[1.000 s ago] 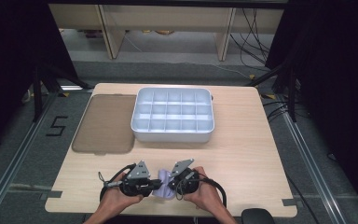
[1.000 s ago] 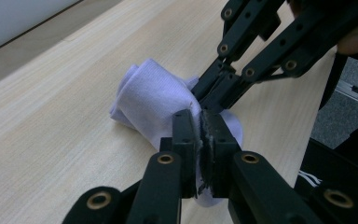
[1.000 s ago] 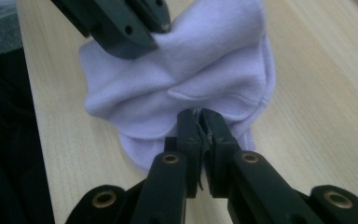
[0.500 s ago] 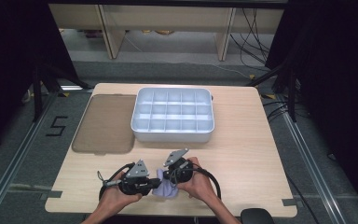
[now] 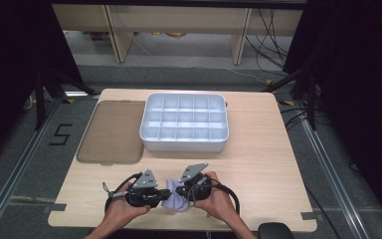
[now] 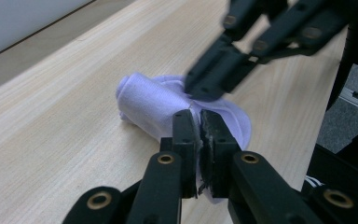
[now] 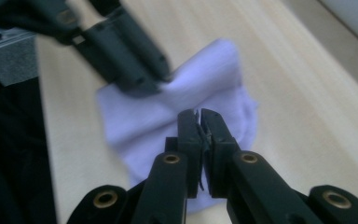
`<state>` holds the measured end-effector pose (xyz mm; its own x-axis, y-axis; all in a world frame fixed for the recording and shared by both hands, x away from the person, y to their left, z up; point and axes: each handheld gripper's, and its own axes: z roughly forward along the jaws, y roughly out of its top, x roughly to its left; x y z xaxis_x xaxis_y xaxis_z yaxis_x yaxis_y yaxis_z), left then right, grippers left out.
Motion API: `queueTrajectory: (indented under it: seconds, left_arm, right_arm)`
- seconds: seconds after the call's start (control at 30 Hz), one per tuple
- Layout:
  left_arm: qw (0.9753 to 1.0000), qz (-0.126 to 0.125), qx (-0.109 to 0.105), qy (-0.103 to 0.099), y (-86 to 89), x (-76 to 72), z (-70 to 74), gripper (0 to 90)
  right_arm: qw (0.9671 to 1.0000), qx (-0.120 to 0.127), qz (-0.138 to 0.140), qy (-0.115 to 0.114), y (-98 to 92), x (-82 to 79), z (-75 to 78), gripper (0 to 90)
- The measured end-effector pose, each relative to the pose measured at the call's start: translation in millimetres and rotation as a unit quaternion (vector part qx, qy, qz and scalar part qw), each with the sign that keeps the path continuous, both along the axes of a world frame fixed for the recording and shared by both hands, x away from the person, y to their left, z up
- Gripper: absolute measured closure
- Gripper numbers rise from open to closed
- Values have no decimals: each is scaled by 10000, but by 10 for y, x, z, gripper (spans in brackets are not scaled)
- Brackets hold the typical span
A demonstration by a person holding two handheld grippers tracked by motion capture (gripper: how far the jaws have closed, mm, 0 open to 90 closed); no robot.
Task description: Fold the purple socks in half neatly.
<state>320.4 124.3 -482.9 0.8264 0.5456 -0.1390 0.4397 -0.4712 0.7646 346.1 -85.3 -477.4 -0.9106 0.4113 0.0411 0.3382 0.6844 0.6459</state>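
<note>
Both grippers [image 5: 168, 193] on cloth [image 5: 175, 201]; near table edge [image 5: 179, 228]

The cloth [image 5: 175, 201] is a plain pale lilac with no print, and it reads the same soft violet in the left gripper view [image 6: 154, 103] and the right gripper view [image 7: 200, 100]. The left tongs [image 6: 199, 122] are matt black with brass-coloured rivets along the links; the right tongs [image 7: 198, 122] are the same black with the same brass dots. From above, each carries a grey plate on top. The table [image 5: 258, 164] is light beech-toned wood with a fine straight grain. The compartment tray [image 5: 184, 144] is pale bluish white. Beside it the flat lid [image 5: 110, 130] is smoky brown and see-through. The floor [image 5: 25, 164] is dark grey, marked with a black "5"
</note>
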Motion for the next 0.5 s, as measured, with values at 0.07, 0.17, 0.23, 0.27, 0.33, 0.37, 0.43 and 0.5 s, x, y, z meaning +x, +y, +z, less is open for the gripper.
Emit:
queueTrajectory:
  seconds: [0.07, 0.17, 0.23, 0.27, 0.33, 0.37, 0.43, 0.5]
  left_arm:
    - [10000, 9, -34, 12, -4, -4, 3, 846]
    - [10000, 14, -74, -5, -4, -10, 9, 846]
    - [10000, 11, -85, -18, -7, -12, 15, 846]
    - [10000, 47, -58, -10, -12, -21, 19, 846]
    - [9999, -12, -90, -48, -25, -24, 12, 846]
    - [10000, 32, -76, 1, -32, -34, 12, 847]
    - [10000, -21, -78, -33, -36, -27, 9, 846]
    - [10000, 22, -70, -36, -28, -21, 5, 846]
  right_arm:
    - [9999, -11, 125, 95, -7, -66, -11, 873]
    - [9995, -62, 231, 198, 36, -110, -62, 873]
    - [9993, -147, 267, 235, 71, -111, -118, 874]
    - [9990, -163, 292, 280, 89, -110, -139, 874]
    - [9988, -167, 324, 321, 126, -99, -171, 876]
    - [9988, -167, 312, 342, 148, -96, -185, 877]
    - [9988, -140, 352, 308, 182, -83, -198, 879]
    - [9988, -155, 380, 266, 199, -80, -199, 879]
